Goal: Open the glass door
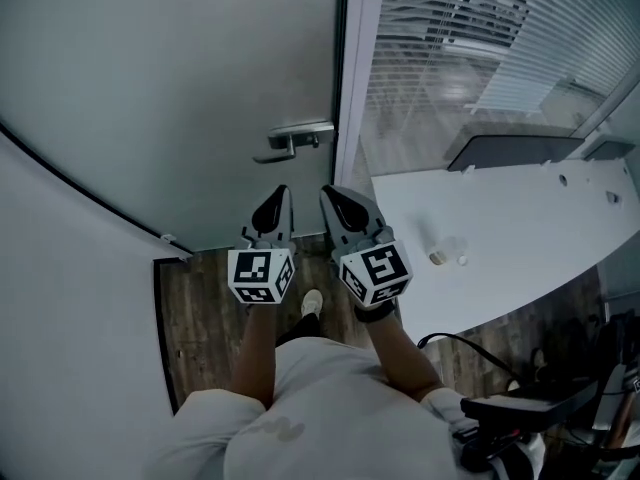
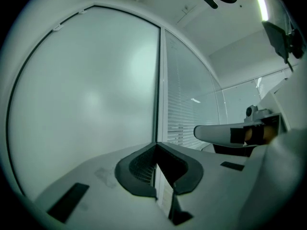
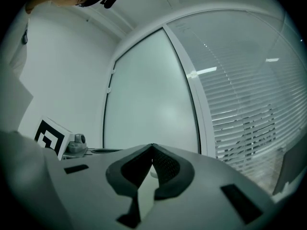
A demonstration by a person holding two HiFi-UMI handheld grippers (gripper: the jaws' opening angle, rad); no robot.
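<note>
Head view: frosted glass door (image 1: 180,88) shut; lever handle (image 1: 296,138) at its right edge, just ahead of your tongs, untouched. Left tongs (image 1: 280,198), right tongs (image 1: 333,200): both pressed together, empty. Risk: closed tips likely skid off handle or knock glass. Spread one pair before you reach.

Frosted glass door (image 1: 200,88), closed, metal lever handle (image 1: 295,140)

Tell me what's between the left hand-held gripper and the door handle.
Nothing: the head view shows only bare glass door between the left hand-held gripper and the door handle.
</note>
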